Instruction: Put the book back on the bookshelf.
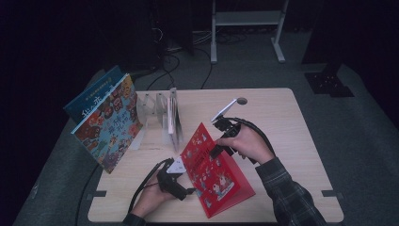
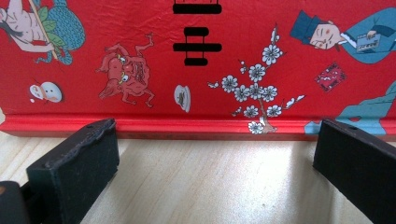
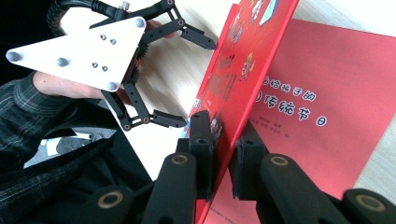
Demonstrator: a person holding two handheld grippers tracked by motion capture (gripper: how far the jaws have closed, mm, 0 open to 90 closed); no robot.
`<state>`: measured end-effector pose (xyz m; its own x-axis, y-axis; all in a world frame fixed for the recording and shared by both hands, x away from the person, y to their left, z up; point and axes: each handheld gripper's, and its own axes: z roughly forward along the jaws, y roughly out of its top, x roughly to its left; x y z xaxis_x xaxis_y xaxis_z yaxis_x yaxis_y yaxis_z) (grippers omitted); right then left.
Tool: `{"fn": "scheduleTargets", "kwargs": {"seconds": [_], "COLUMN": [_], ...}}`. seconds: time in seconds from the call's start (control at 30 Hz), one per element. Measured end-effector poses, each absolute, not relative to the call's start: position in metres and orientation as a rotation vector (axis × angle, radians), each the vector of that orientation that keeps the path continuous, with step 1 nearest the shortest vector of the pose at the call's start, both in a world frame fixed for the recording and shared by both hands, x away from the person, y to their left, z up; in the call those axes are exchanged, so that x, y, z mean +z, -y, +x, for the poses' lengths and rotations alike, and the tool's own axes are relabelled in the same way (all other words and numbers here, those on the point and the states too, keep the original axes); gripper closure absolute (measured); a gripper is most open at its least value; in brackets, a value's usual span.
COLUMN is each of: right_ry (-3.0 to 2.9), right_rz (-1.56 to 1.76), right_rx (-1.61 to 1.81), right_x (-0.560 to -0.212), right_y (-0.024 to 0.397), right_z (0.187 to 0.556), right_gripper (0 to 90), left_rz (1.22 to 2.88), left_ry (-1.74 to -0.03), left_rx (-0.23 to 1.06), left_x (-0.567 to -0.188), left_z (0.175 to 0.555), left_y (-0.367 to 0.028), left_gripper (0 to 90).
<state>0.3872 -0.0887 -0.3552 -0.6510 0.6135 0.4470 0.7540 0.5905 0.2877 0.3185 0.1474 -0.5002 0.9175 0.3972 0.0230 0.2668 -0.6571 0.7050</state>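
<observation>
The red book point(image 1: 214, 174) stands half open on the desk point(image 1: 282, 122), near its front edge. The right gripper point(image 3: 223, 154) holds its upper cover between its jaws. The left gripper point(image 2: 215, 163), jaws wide apart, faces the cover's lower edge.

Your right gripper point(image 1: 217, 140) holds the top edge of the red book point(image 1: 214, 173), which stands propped open on the bench point(image 1: 282, 122); your left gripper point(image 1: 178, 181) sits just beside its left cover. Picture books point(image 1: 110, 123) lean in a clear rack point(image 1: 153, 110) at the far left
</observation>
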Motion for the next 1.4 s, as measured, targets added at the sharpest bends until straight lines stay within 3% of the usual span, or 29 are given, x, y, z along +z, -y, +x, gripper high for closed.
{"fn": "scheduleTargets", "kwargs": {"seconds": [0.5,0.73,1.4], "right_ry": [2.508,2.551,2.572], "right_rz": [-1.155,-1.136,-1.046], "right_rx": [-0.728,-0.806,-0.934], "right_x": [-0.35,-0.333,-0.292], "right_y": [0.095,0.106,0.127], "right_z": [0.387,0.378,0.357], "right_gripper": [87.3,87.7,87.7], "left_rz": [2.305,2.203,1.977], "left_ry": [-0.516,-0.592,-0.59], "left_rx": [0.25,0.246,0.037], "left_x": [-0.499,-0.49,-0.474], "left_z": [0.318,0.325,0.346], "left_y": [-0.151,-0.163,-0.152], "left_gripper": [0.0,0.0,0.0]}}
